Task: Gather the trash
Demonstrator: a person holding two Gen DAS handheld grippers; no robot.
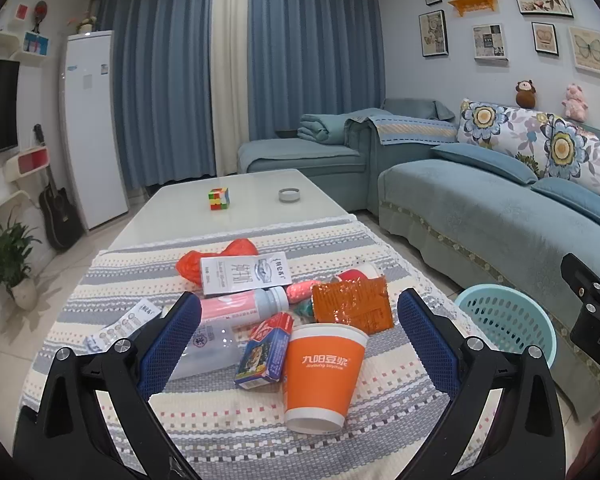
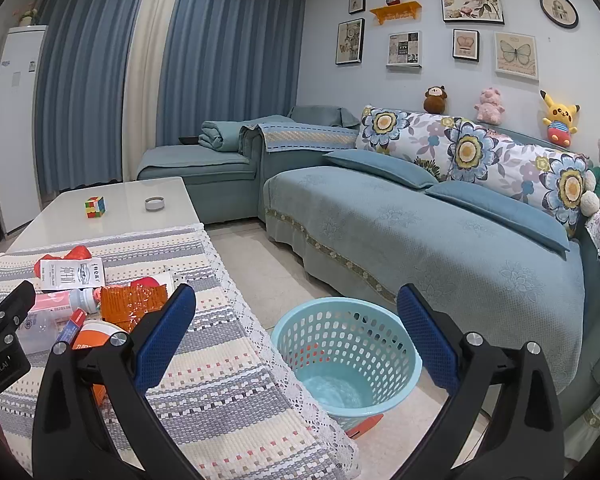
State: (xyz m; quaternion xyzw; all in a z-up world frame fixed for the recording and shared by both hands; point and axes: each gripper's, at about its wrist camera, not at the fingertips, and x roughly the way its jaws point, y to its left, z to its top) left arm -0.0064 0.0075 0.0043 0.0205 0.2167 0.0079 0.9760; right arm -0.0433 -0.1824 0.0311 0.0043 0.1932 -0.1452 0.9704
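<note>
Trash pile on a striped tablecloth, both grippers wide open and empty.

The left gripper [image 1: 300, 332] is framed around an upright orange paper cup [image 1: 324, 376], with a small carton leaning at its 9 o'clock. The cup could be tipped if clipped. A light-blue perforated plastic basket [image 2: 346, 356] is seen below the right gripper [image 2: 296, 332].

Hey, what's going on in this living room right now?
A person holding two grippers is about to clear trash off a table covered with a striped woven cloth. The left gripper is open, its fingers either side of an orange paper cup amid cartons, bottles and wrappers. The right gripper is open and holds nothing, above a light blue perforated plastic basket on the floor beside the table. Nothing is gripped yet; the basket looks nearly empty.
</note>
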